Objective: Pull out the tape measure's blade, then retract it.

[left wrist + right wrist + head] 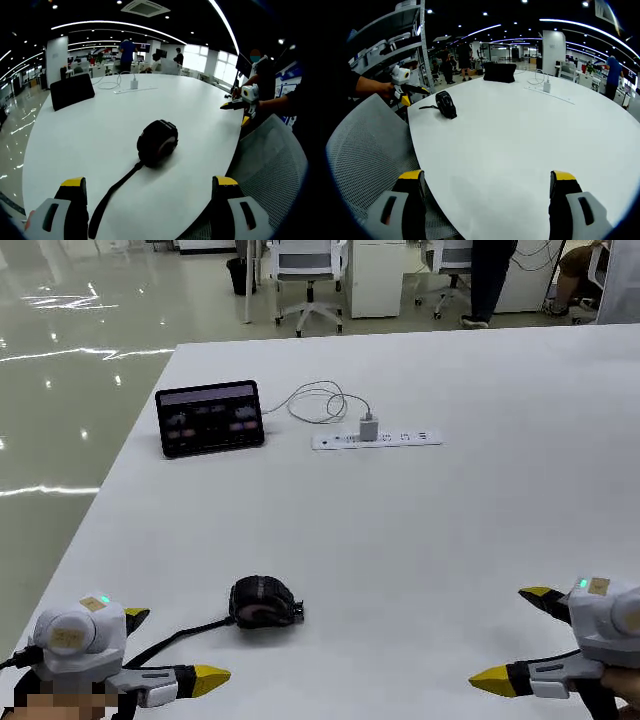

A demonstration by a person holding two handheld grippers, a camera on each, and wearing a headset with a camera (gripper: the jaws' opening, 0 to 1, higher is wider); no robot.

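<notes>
A black tape measure (263, 602) lies on the white table (420, 510) near its front edge, with a black wrist strap (175, 638) trailing toward the left. My left gripper (172, 650) is open just left of it, the strap lying between its yellow-tipped fingers. In the left gripper view the tape measure (157, 142) sits ahead of the open jaws. My right gripper (525, 638) stands open at the front right, well apart from the tape measure (446, 104), with nothing between its fingers. No blade is drawn out.
A dark tablet (210, 418) stands at the back left. A white power strip (377, 438) with a charger and coiled cable (322, 400) lies behind the middle. A grey mesh chair (370, 160) sits at the table's near edge. Office chairs and people stand farther back.
</notes>
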